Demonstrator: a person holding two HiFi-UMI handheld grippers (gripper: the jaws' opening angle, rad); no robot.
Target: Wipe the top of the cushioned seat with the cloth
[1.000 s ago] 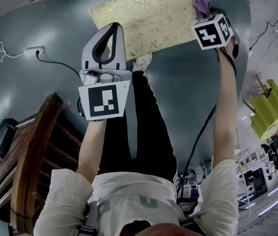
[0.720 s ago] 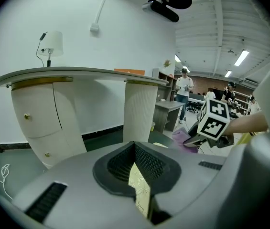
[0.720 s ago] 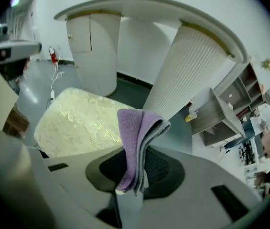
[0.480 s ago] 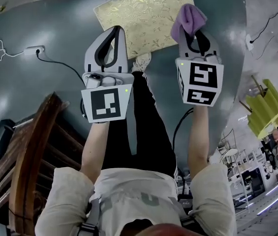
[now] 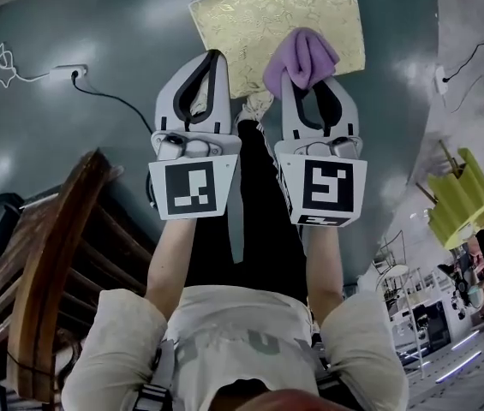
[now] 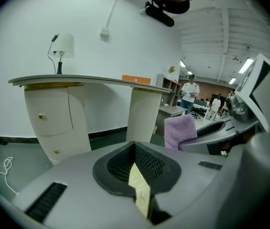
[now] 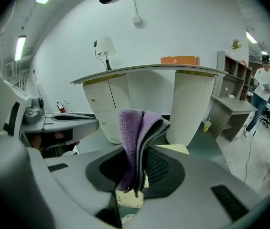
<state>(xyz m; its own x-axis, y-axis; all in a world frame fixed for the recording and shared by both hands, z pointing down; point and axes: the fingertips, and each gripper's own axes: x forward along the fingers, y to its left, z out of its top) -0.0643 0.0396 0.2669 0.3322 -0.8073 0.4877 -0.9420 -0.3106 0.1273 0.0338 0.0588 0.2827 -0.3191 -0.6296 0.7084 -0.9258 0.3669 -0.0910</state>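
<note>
The cushioned seat has a gold patterned top and stands on the dark floor, at the top of the head view. My right gripper is shut on a folded purple cloth, held above the seat's near right part. In the right gripper view the cloth sticks up from between the jaws, with gold showing below it. My left gripper hangs beside it over the seat's near edge, jaws together and holding nothing. In the left gripper view a sliver of the gold seat shows through the narrow slit.
A wooden chair stands at lower left. A white power strip with cables lies on the floor at left. A yellow object sits at right. A curved white counter on a ribbed pillar stands ahead. A person stands far off.
My right gripper has swung left and nearer from the seat's right edge, lifting the cloth; it now sits side by side with the left gripper. The left gripper has hardly moved.
</note>
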